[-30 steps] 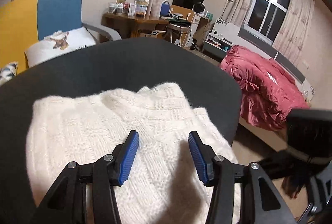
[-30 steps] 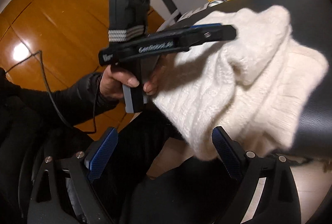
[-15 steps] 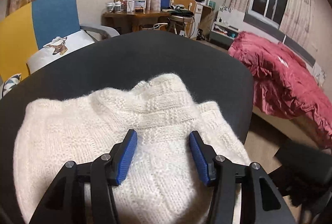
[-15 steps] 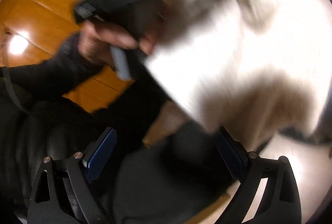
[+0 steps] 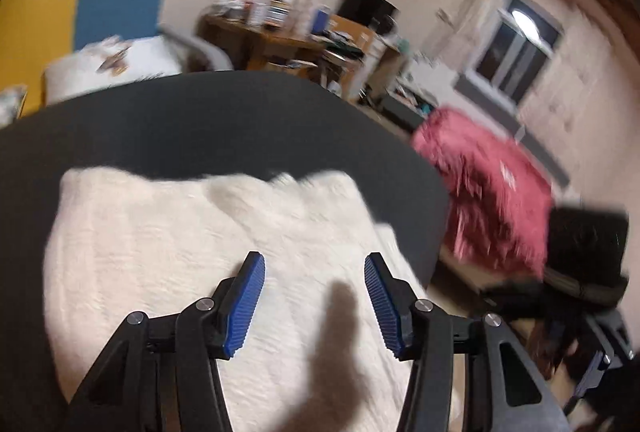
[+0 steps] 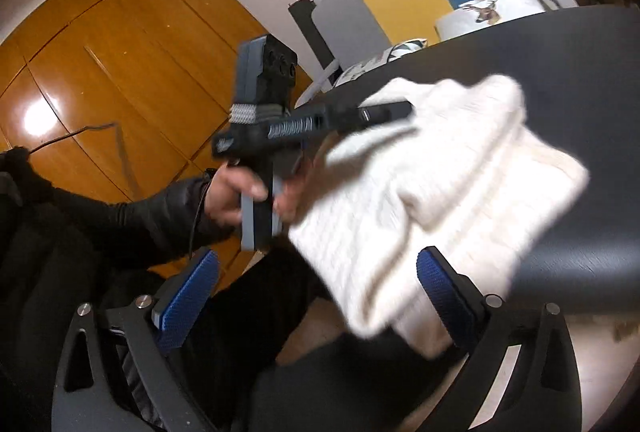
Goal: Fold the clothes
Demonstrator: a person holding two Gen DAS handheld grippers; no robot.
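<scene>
A white knit sweater (image 5: pixel 160 252) lies folded on the dark round table (image 5: pixel 208 120). My left gripper (image 5: pixel 313 306) hovers open just above the sweater's near half, nothing between its blue pads; this view is motion-blurred. In the right wrist view the sweater (image 6: pixel 460 172) hangs a little over the table's near edge (image 6: pixel 560 52). My right gripper (image 6: pixel 316 296) is open below and in front of that overhanging edge, its right pad close to the fabric. The left gripper (image 6: pixel 400 111), held by a hand (image 6: pixel 236 196), reaches over the sweater's far side.
A bed with a red quilt (image 5: pixel 492 184) stands right of the table, a cluttered wooden desk (image 5: pixel 280 36) behind it. A yellow and blue chair back (image 5: pixel 80 0) with a white cushion (image 5: pixel 112 60) sits at the left. Wooden wardrobe doors (image 6: pixel 100 72) lie behind the person's sleeve (image 6: pixel 132 224).
The left gripper has drawn back and tilted slightly over the sweater, staying open. The right gripper swung in close to the sweater half a second ago and has pulled back again, open.
</scene>
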